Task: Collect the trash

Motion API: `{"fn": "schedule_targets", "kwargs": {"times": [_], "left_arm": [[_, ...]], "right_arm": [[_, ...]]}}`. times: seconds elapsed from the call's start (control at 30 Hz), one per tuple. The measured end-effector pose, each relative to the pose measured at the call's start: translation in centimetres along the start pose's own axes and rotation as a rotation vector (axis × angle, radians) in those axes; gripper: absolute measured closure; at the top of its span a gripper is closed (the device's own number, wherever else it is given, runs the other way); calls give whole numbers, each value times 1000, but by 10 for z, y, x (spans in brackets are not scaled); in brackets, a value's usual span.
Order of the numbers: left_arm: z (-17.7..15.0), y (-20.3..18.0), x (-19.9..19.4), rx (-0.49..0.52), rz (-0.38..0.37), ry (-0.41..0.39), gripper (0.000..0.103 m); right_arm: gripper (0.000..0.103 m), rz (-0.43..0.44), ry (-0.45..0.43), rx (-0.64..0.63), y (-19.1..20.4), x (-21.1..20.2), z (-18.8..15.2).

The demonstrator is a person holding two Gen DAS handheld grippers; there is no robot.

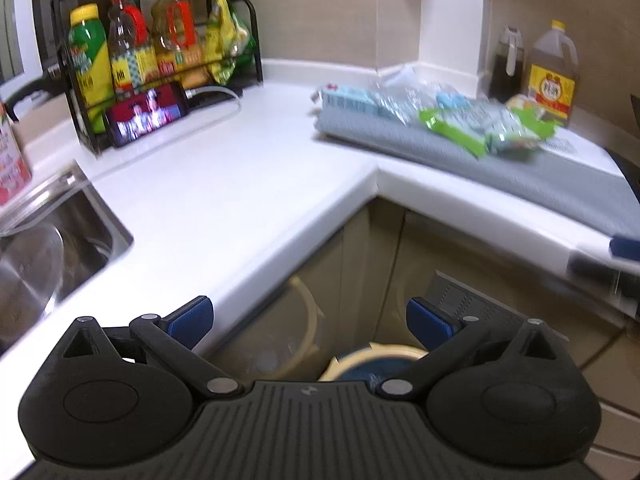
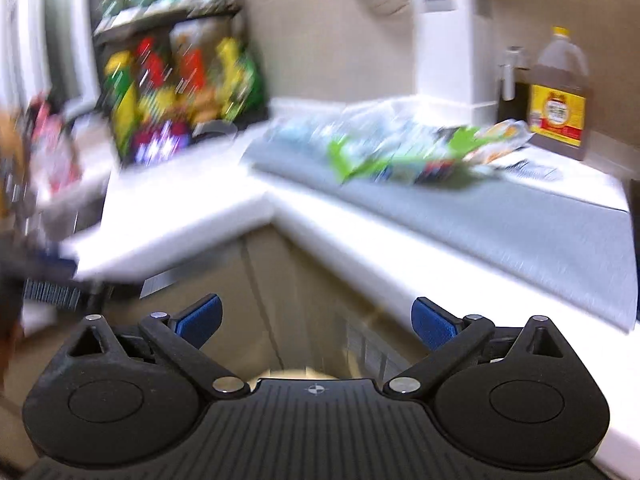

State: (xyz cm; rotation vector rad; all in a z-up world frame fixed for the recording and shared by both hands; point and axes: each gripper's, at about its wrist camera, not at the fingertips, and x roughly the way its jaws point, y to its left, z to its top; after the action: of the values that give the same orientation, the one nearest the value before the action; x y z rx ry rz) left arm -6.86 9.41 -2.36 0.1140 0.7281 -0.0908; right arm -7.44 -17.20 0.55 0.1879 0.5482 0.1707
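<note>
A pile of empty wrappers and plastic bags (image 1: 460, 116) lies on a grey mat (image 1: 520, 172) on the right arm of the white L-shaped counter; a green-edged wrapper (image 1: 472, 128) is on top. The pile shows blurred in the right wrist view (image 2: 400, 152). A cream-rimmed bin (image 1: 372, 360) stands on the floor in the counter's inner corner, just below my left gripper (image 1: 310, 320), which is open and empty. My right gripper (image 2: 316, 320) is open and empty, in front of the counter edge, apart from the pile.
A black rack of bottles (image 1: 152, 48) and a lit phone (image 1: 148, 114) stand at the back left. A steel sink (image 1: 48, 248) is at left. An oil jug (image 1: 552, 72) and a dark bottle (image 1: 506, 68) stand behind the mat. The other gripper's tip (image 1: 624, 248) shows at right.
</note>
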Motion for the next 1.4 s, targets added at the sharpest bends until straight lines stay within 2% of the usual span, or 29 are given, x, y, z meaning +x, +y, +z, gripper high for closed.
{"fn": "schedule_targets", "kwargs": {"times": [0.13,0.23,0.33,0.47,0.5,0.53,0.57,0.6,0.67,0.8,1.0,1.07,1.13,1.17,1.23,1.3,1.4], "left_arm": [[13,5,-1,-22,8,-14,0],[16,7,-1,-33,5,-6,0],[14,7,-4,-21,13,-8,0],[10,10,-8,-10,30,-15,0],[9,12,-8,-9,32,-16,0],[9,13,-8,-10,35,-15,0],[9,15,-7,-11,40,-15,0],[10,16,-6,-13,44,-15,0],[12,18,-4,-16,51,-20,0],[26,14,1,-8,53,-51,0],[73,-10,24,3,-8,-107,0],[97,-25,37,20,-28,-133,0],[122,-43,52,58,-50,-161,0],[134,-55,60,92,-67,-175,0],[154,-78,78,185,-117,-180,0],[170,-106,103,299,-186,-137,0],[186,-142,141,392,-148,-102,0]], "right_arm": [[0,-13,-87,298,-41,26,42],[0,-53,-132,465,-66,57,66],[0,-105,-123,544,-81,96,83],[1,-140,-62,605,-94,145,91],[15,-123,-46,603,-95,153,89],[51,-101,-23,578,-96,159,89],[68,-93,-1,557,-97,163,89],[77,-91,-8,542,-97,161,87],[84,-116,-46,482,-95,147,84],[85,-152,-93,396,-110,106,80],[83,-299,-85,376,-158,81,63],[75,-313,-95,407,-169,81,57],[62,-282,-114,437,-174,85,53],[60,-258,-121,445,-176,87,52],[40,-225,-121,464,-180,95,49],[37,-207,-151,456,-180,101,44],[29,-153,-184,512,-185,99,40]]}}
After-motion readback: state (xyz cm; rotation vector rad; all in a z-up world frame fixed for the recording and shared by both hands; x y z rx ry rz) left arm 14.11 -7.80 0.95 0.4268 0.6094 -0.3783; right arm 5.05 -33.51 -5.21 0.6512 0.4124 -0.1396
